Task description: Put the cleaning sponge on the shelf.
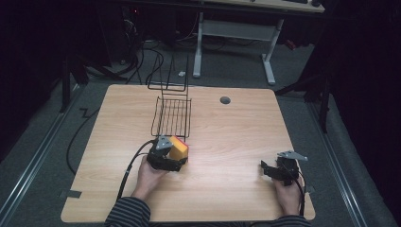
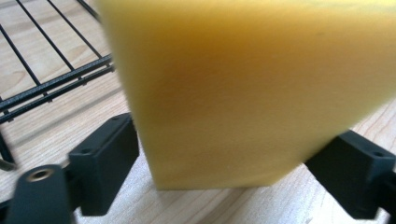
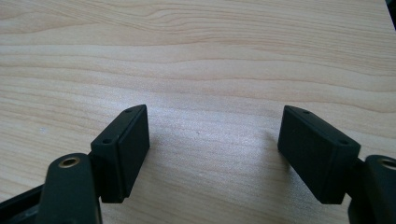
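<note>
In the high view the left gripper [image 1: 171, 156] sits just in front of the near end of a black wire rack [image 1: 171, 116] on the wooden desk [image 1: 227, 137], held by the person's left hand [image 1: 149, 176]. Its body hides most of the yellow sponge [image 1: 179, 149] it carries; a red-orange layer shows along the sponge's top edge. In the left gripper view the sponge [image 2: 252, 88] stands between the jaws, its upper part cut off by the frame and its face blurred by closeness. Both jaws press against its lower sides, about half open, and the sponge's bottom edge is at the desk; whether it rests there is hard to tell. The rack's wire bars [image 2: 51, 86] lie left of the jaws and beyond them.

Well to the right, the right gripper [image 1: 269, 169] rests low near the desk's right edge in the right hand [image 1: 287, 191]. In the right gripper view its jaws are spread wide, with bare wood grain [image 3: 210, 70] between them, gripping nothing.
</note>
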{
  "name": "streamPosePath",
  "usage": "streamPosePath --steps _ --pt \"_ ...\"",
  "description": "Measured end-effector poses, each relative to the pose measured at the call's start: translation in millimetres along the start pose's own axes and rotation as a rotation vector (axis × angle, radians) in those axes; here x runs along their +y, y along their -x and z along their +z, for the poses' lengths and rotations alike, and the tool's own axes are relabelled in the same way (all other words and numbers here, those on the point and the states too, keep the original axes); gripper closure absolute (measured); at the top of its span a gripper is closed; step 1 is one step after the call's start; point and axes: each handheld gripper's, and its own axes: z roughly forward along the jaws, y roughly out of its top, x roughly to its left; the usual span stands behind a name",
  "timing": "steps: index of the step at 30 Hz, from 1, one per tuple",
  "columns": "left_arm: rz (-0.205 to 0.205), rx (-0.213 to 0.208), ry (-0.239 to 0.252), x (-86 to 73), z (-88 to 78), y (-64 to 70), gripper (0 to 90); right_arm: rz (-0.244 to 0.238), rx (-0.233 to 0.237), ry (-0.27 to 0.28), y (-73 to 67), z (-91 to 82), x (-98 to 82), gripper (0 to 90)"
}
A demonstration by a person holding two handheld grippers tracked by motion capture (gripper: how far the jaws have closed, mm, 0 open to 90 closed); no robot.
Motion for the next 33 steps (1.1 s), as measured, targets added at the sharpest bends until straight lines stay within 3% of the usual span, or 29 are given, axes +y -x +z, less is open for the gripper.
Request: streamPosePath --steps 20,33 --pt "0.042 -0.013 0.000 1.0 -3.6 5.5 22.6 0.000 0.000 0.000 0.0 0.0 0.0 25.2" --pt "0.057 -0.001 0.027 5.8 -21.8 11.1 22.8 0.000 0.000 0.000 0.0 0.0 0.0 25.2"
